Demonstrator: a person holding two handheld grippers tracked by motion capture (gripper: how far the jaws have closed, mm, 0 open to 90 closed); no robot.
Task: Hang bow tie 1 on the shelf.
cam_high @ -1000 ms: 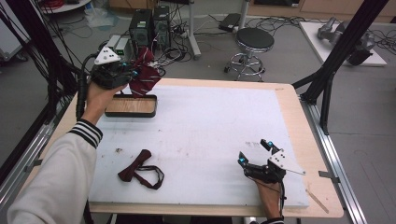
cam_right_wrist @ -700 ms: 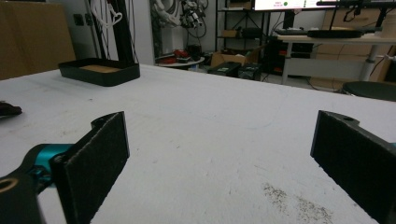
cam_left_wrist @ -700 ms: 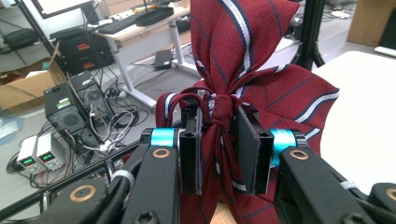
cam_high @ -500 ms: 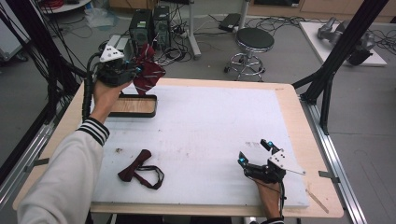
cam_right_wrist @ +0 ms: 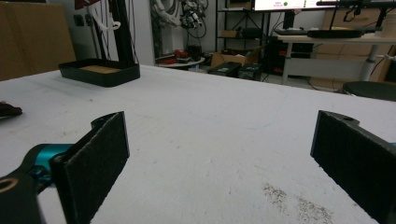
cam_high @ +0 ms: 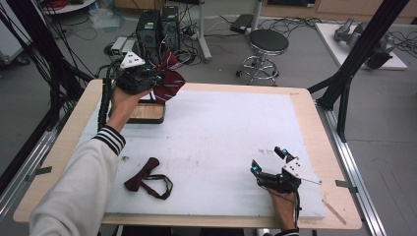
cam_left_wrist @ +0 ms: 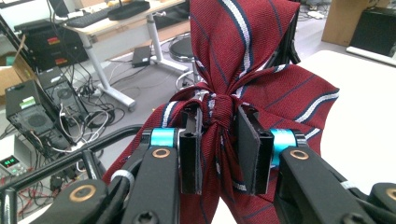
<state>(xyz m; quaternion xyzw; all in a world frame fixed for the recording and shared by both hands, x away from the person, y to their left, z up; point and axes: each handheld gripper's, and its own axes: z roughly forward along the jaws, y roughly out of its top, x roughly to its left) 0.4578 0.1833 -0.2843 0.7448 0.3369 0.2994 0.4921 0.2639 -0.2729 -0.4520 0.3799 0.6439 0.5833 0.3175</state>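
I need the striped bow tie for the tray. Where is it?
High view, far left: the striped bow tie is held in the left claw, above the black tray.

Here's the table [cam_high: 314, 118], a light wooden top with a big white mat [cam_high: 221, 132] spread across nearly all of it, leaving a wooden margin showing round the edges. Up at the far left of the mat sits a shallow black tray [cam_high: 145, 114] with a wooden floor, low-walled, resting flat. Down at the near left lies a dark red bow tie [cam_high: 147, 179], its strap looped out beside it, well apart from the tray. Over by the near right the mat shows a patch of grey speckled marks [cam_right_wrist: 299, 203]. A thin wooden stick [cam_high: 335, 210] lies on the bare wood by the near right corner.
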